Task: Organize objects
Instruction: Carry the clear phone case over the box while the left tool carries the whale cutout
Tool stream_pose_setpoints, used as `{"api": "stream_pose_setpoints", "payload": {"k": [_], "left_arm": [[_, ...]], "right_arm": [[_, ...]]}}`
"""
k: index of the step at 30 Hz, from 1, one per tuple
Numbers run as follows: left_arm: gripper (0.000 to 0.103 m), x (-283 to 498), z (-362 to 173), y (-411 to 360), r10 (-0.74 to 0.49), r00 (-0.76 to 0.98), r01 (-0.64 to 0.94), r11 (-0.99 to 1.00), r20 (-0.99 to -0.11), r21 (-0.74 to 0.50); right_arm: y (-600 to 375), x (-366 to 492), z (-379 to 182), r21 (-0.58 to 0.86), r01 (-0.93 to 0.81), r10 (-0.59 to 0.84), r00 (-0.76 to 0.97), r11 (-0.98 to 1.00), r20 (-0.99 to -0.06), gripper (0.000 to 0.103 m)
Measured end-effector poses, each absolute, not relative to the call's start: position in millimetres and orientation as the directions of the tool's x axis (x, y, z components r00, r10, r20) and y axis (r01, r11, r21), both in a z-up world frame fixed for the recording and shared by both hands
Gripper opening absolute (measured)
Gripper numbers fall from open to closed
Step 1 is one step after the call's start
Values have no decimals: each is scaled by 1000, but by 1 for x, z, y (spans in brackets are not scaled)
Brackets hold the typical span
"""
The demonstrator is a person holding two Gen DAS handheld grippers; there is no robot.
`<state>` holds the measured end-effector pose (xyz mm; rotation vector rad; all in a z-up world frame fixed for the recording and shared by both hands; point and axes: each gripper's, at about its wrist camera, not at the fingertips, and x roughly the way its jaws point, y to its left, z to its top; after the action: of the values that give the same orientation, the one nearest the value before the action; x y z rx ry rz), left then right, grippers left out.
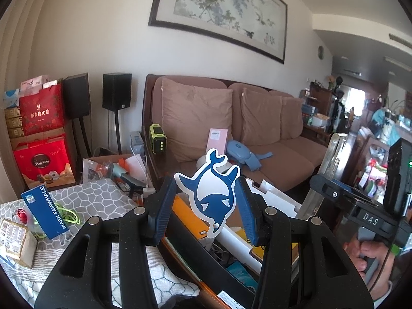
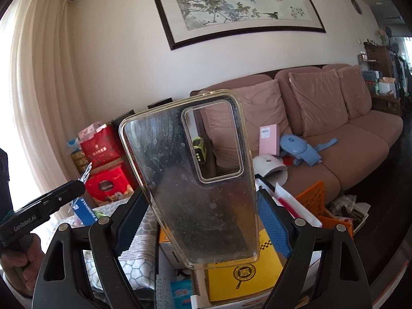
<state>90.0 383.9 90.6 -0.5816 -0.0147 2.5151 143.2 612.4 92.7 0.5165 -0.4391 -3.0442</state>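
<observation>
A blue-and-white whale-shaped sticker [image 1: 212, 193] stands upright between the blue pads of the left gripper [image 1: 206, 206], whose jaws are clamped on its 2 side fins, holding it in the air in front of a brown sofa [image 1: 257, 134]. Beside it, the right gripper [image 2: 203, 219] has its jaws set wide and pressed against the long edges of a clear, yellowed phone case [image 2: 195, 180], which rises upright and slightly tilted, its camera cutout framing a green-and-black device [image 2: 198, 150] on the sofa arm. In the left wrist view the case appears edge-on at the right, above the hand [image 1: 365, 255] gripping the right tool's handle. Below both grippers lies a clutter of boxes, among them a yellow box [image 2: 242, 280] and an orange crate [image 2: 311, 200]. A pink box [image 1: 217, 139] and a blue neck massager [image 1: 243, 154] rest on the sofa seat. To the left, a grey patterned cloth [image 1: 85, 195] carries a blue card reading "MARK FAIRWHALE" [image 1: 47, 211] and a green cord [image 1: 67, 213]. Red gift bags [image 1: 42, 113] stand stacked against the wall, 2 black speakers [image 1: 117, 91] beside them. A framed ink painting [image 1: 226, 10] hangs above the sofa.
</observation>
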Motion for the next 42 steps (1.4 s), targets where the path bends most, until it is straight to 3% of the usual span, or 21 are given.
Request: {"api": "stream_pose_setpoints", "payload": {"k": [24, 42], "left_arm": [[44, 83, 59, 435, 567, -647, -591, -795, -510, -135], [44, 75, 55, 458, 593, -621, -628, -768, -512, -129]], "right_arm": [[646, 136, 75, 283, -151, 33, -924, -947, -380, 86], [646, 128, 69, 250, -184, 63, -903, -951, -424, 86]]}}
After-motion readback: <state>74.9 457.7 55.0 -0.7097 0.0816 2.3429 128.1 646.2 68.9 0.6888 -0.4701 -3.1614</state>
